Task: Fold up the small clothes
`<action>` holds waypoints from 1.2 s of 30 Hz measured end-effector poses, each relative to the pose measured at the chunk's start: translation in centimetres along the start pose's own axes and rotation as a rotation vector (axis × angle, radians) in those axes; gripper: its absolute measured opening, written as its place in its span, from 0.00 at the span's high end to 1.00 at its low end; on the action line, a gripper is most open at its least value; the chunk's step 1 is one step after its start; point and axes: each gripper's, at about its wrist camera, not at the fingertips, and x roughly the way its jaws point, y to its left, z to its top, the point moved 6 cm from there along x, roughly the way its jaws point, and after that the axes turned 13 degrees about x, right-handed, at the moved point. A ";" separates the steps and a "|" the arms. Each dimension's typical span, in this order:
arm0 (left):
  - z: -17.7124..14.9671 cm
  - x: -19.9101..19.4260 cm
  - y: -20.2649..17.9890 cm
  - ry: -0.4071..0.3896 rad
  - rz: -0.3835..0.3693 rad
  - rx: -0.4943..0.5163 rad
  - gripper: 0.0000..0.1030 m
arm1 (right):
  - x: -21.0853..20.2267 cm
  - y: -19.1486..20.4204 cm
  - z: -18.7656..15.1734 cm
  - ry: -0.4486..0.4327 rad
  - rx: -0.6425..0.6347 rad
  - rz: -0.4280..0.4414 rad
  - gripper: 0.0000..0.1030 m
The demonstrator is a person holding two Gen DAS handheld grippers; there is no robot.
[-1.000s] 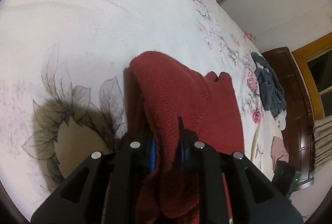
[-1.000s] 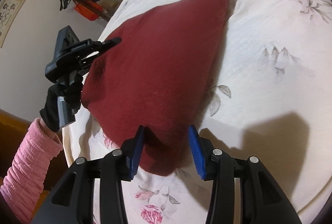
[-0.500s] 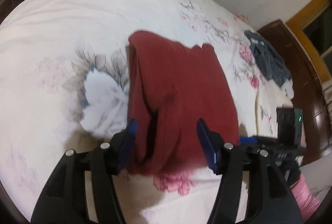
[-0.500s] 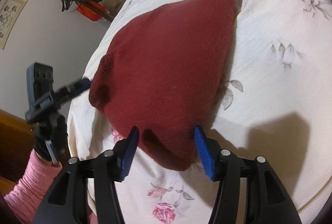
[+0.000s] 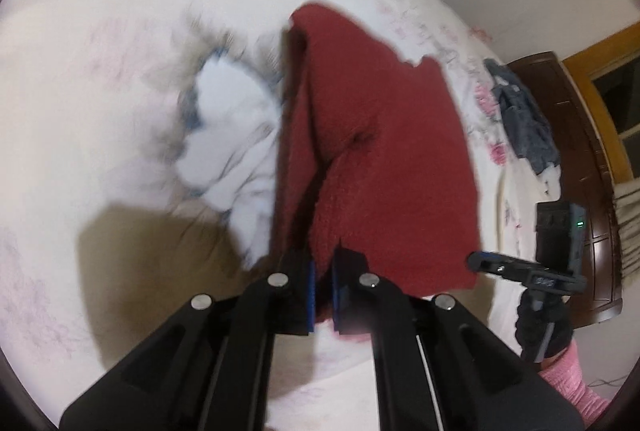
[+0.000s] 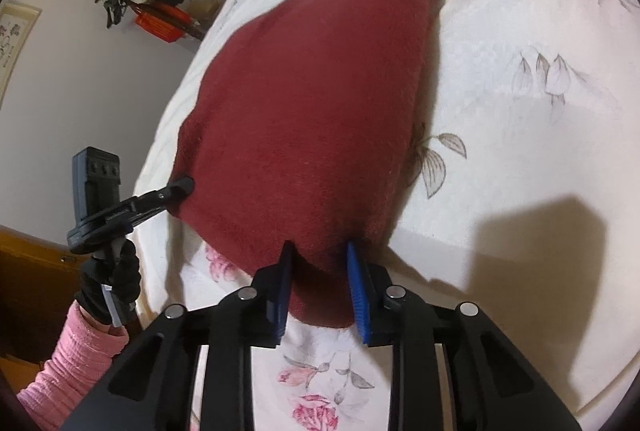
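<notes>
Red knit garment (image 6: pixel 320 127) lay on the floral bedspread (image 6: pixel 520 111), folded over on itself, long and tapering toward 12 o'clock in the right wrist view. In the left wrist view the same garment (image 5: pixel 380 159) ran from 12 o'clock down to the camera's fingers, a doubled layer showing along its 9 o'clock edge.

Left gripper (image 5: pixel 322 283): blue pads drawn close together, clamped on the near edge of the garment; red fabric sat in the narrow gap. From the right wrist view the left gripper (image 6: pixel 182 187) met the garment's corner at 9 o'clock, held by a black-gloved hand (image 6: pixel 112 283) with a pink sleeve (image 6: pixel 68 363) behind it.

Right gripper (image 6: pixel 320 271): jaws spread apart, blue pads either side of the garment's near hem; whether the pads touched the cloth could not be told. In the left wrist view the right gripper (image 5: pixel 484 263) sat at 4 o'clock, just beside the garment's lower corner.

Grey-blue clothing (image 5: pixel 524 123) lay heaped at 2 o'clock on the bedspread, well apart from the red piece. Dark wooden furniture (image 5: pixel 588 159) stood beyond it. Left wrist view partly motion-blurred.
</notes>
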 end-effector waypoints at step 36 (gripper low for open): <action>10.1 8.5 -0.3 0.101 -0.198 0.079 0.23 | 2.2 -1.3 8.7 -0.021 0.105 0.141 0.21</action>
